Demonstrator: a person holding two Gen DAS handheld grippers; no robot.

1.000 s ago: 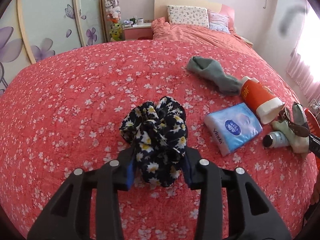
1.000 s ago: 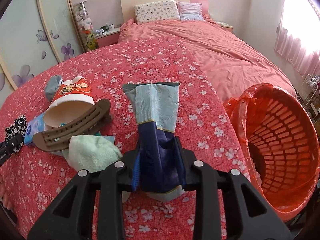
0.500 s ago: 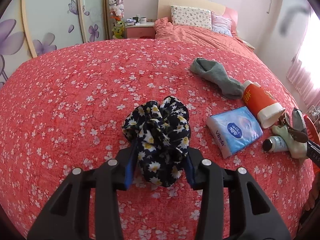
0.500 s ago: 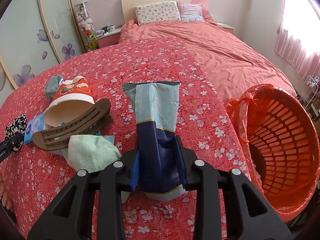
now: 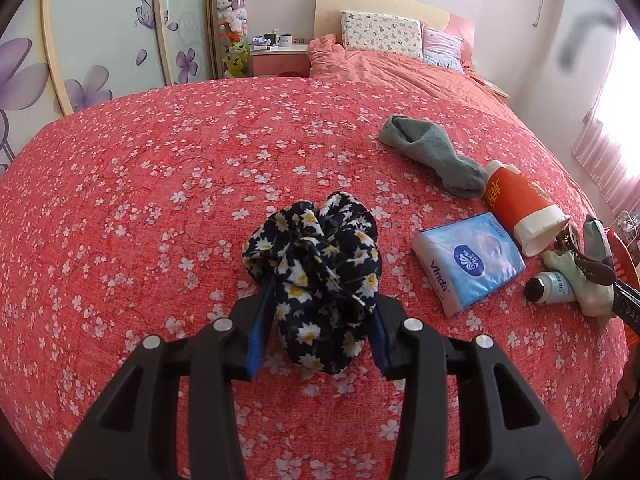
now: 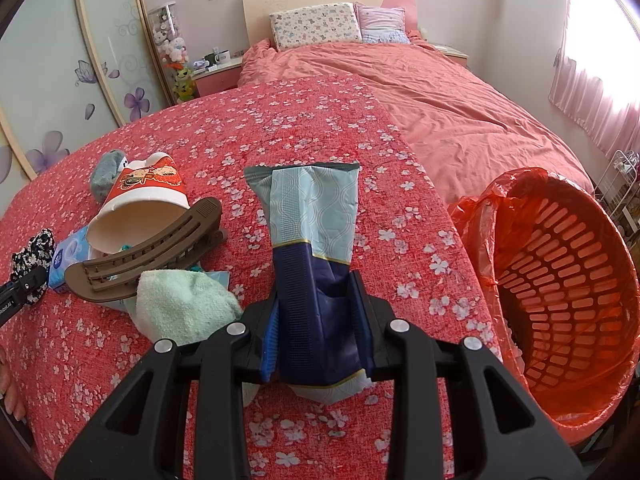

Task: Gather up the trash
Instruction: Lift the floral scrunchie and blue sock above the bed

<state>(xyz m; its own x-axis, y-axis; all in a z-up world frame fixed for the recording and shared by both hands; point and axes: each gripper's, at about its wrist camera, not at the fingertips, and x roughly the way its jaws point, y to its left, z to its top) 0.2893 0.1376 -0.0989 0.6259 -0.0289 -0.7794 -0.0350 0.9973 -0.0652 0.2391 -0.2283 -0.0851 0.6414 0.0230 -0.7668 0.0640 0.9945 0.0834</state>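
Note:
My left gripper (image 5: pixel 318 328) is shut on a dark daisy-print scrunchie (image 5: pixel 316 264) just above the red floral bedspread (image 5: pixel 160 184). My right gripper (image 6: pixel 318 332) is shut on a flattened blue and pale-blue wrapper (image 6: pixel 312 240), held over the bedspread (image 6: pixel 320 128). An orange basket with an orange bag liner (image 6: pixel 560 280) stands at the bed's right edge, close to the right gripper. A red paper cup lies on its side in the left wrist view (image 5: pixel 520 208) and in the right wrist view (image 6: pixel 140 196).
A grey sock (image 5: pixel 432 152), a blue tissue pack (image 5: pixel 468 260), a small bottle (image 5: pixel 548 288), a brown hair clip (image 6: pixel 148 252) and a pale green cloth (image 6: pixel 184 304) lie between the grippers. Pillows (image 5: pixel 380 32) and a nightstand (image 5: pixel 276 56) stand behind.
The left gripper has lifted and tilted slightly with the scrunchie, so more of the room shows. The right gripper has hardly moved with the wrapper.

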